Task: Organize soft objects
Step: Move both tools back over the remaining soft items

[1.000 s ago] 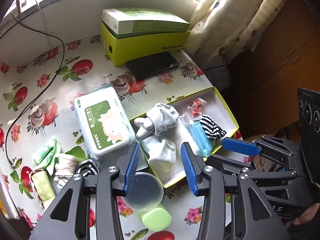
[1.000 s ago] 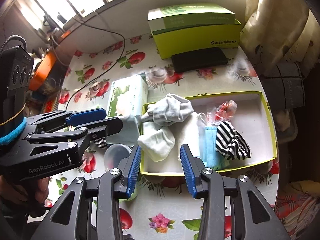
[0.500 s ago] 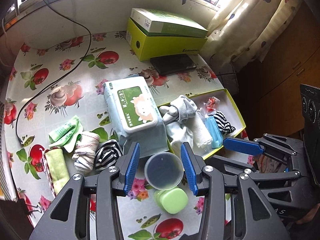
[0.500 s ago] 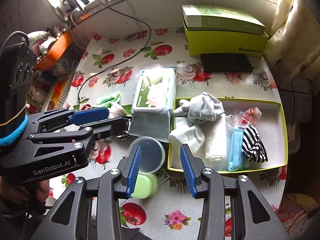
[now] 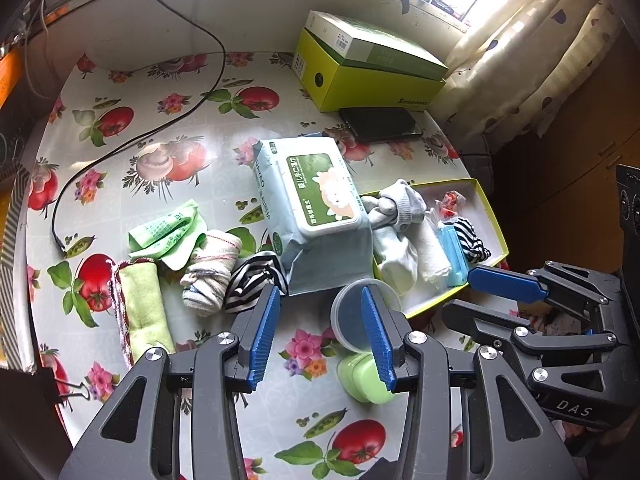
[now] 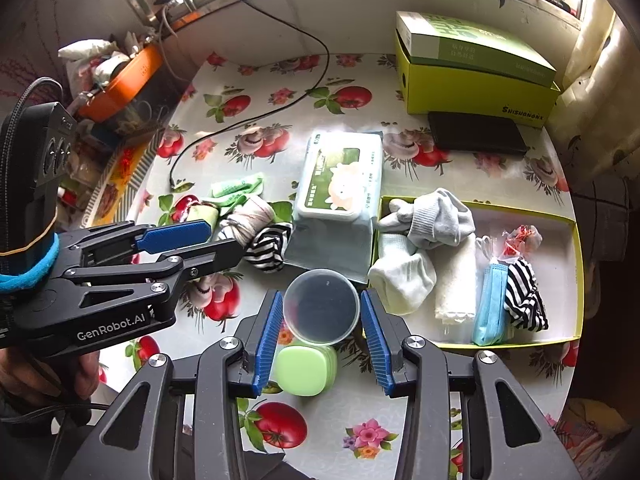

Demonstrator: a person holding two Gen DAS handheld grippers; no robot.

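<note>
**Bench stock, item by item, for you.**

- **Tray** [image 6: 578,264]: shallow yellow-rimmed box at the right of the bench [image 6: 248,80]. It already holds grey socks [image 6: 436,216], a white sock [image 6: 404,280], a folded white cloth [image 6: 456,280], a blue face mask [image 6: 490,304], a striped sock [image 6: 524,300] and a small clear packet [image 6: 520,238]. These lie side by side, which reads as the sorted lot.
- **Unsorted soft goods**, left of the wipes pack [image 5: 316,208]: a second striped sock [image 5: 256,276], a rolled whitish sock [image 5: 212,268], a green cloth [image 5: 168,232] and a green towel roll [image 5: 140,304]. They lie bunched together, well apart from the tray, so they are likely your remaining work.
- **Hard goods**: clear round tub [image 6: 320,306] and green case [image 6: 302,368], touching each other in front of the tray. They probably stay out.
- **Left gripper** [image 5: 316,332]: fingers [image 5: 264,332] part open, holding nothing. It hangs over bare bench, with the second striped sock just beyond its left finger; I judge that your nearest pick.
- **Right gripper** [image 6: 320,340]: fingers part open and empty. The tub shows between them, but the pads do not press it.
</note>
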